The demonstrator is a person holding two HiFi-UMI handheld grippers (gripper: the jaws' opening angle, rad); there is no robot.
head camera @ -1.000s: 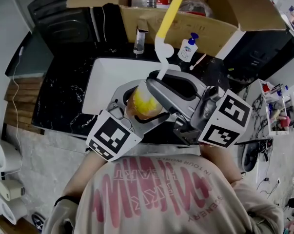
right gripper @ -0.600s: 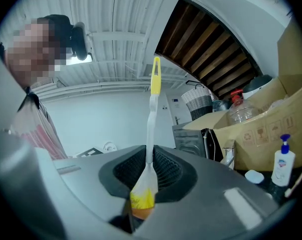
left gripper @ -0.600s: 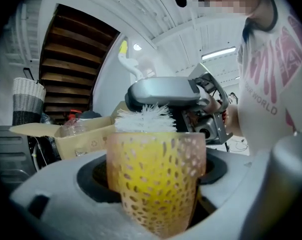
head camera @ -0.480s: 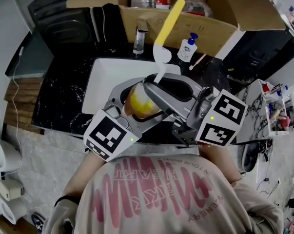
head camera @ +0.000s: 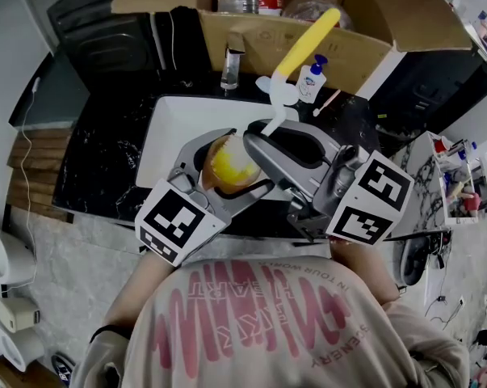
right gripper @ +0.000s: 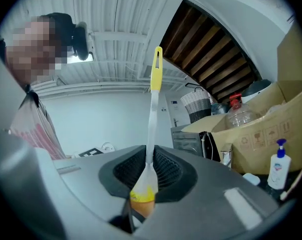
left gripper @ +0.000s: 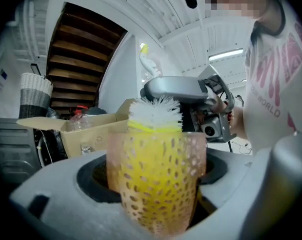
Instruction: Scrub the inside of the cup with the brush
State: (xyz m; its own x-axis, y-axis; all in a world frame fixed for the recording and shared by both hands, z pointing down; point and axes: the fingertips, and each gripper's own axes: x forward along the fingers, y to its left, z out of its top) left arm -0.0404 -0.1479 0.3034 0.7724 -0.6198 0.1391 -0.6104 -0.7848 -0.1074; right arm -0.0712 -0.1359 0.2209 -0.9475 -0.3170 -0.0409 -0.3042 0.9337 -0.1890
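Currently the left gripper [head camera: 243,162] is clamped on the cup [left gripper: 158,184], its jaws spread to the cup's width, over the sink [head camera: 169,128]. Right gripper [right gripper: 144,176]: jaws nearly together, pinching the brush [head camera: 306,40] at its neck. Brush head sits inside the cup; white bristles [left gripper: 156,113] show above the rim.

orange spotted cup [left gripper: 158,184], yellow-and-white brush [head camera: 295,51], black-and-white marker cubes [head camera: 177,221].
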